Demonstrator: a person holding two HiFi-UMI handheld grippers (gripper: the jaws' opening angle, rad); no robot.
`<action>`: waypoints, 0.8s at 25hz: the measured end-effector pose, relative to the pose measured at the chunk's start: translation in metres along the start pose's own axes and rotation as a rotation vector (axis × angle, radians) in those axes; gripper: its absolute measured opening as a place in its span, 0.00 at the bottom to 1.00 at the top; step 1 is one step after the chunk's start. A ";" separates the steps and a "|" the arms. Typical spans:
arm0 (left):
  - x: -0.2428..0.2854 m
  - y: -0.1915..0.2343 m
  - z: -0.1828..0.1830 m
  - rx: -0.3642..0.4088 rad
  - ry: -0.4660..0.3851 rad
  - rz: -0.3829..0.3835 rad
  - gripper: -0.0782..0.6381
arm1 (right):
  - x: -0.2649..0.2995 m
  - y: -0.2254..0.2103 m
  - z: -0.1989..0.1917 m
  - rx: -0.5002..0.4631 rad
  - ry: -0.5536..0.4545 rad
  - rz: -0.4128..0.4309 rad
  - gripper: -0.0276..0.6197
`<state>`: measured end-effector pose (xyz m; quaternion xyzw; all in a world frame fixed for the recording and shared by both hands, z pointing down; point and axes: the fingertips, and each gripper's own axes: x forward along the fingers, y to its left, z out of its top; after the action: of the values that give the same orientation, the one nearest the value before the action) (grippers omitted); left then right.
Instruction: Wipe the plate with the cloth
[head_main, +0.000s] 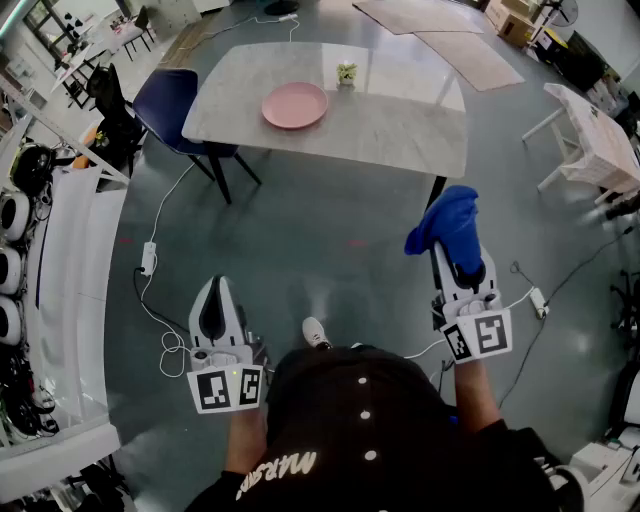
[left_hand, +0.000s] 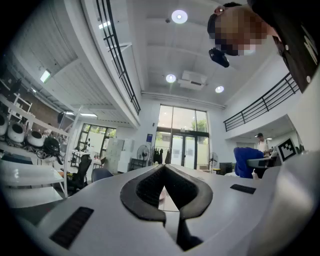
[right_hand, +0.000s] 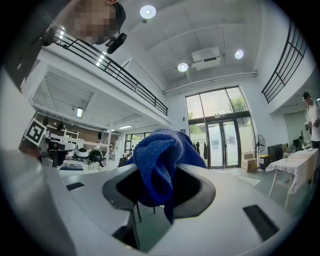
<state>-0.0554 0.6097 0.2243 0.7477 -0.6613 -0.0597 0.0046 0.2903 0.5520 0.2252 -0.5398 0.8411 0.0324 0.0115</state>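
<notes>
Pink plate (head_main: 295, 105) sits on the marble tabletop (head_main: 400, 130), left of centre and toward the near edge, with nothing on it. Small white pot with green on it (head_main: 346, 74) is just beside it toward the far edge, not touching (can't tell what it is). Blue cloth (head_main: 448, 228) is nowhere near the plate: it's bunched at the tip of the right gripper (head_main: 450, 255), which is out over the grey floor (head_main: 330, 250), well short of the table's near-right corner. Right gripper view shows the jaws clamped on the cloth (right_hand: 160, 160), with a wad standing above the pads and a tail hanging below. Left gripper (head_main: 218, 300) is also over the floor, well apart from the table, on the person's left side. In its own view the jaws are fully together, pads meeting at the tips, nothing between them (left_hand: 163, 172). Both grippers point roughly level, away from the person and toward the table. Navy chair (head_main: 170, 100) is tucked at the table's left end. White power strip (head_main: 148, 258) with cable lies on the floor left of the left gripper. A white table (head_main: 595, 125) stands off to the right. Person's shoe (head_main: 314, 331) shows between the two grippers.
</notes>
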 end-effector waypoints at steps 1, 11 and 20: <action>0.001 -0.001 0.001 0.005 0.002 0.002 0.13 | 0.001 -0.001 0.001 -0.002 0.000 0.003 0.27; 0.009 0.004 -0.008 0.010 0.029 -0.008 0.13 | 0.007 0.003 0.006 0.067 -0.035 -0.013 0.27; 0.019 0.026 -0.013 0.081 0.036 0.043 0.43 | 0.020 0.009 0.002 0.048 -0.020 -0.035 0.27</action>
<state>-0.0773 0.5862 0.2382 0.7340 -0.6788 -0.0190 -0.0125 0.2738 0.5382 0.2229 -0.5539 0.8317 0.0173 0.0334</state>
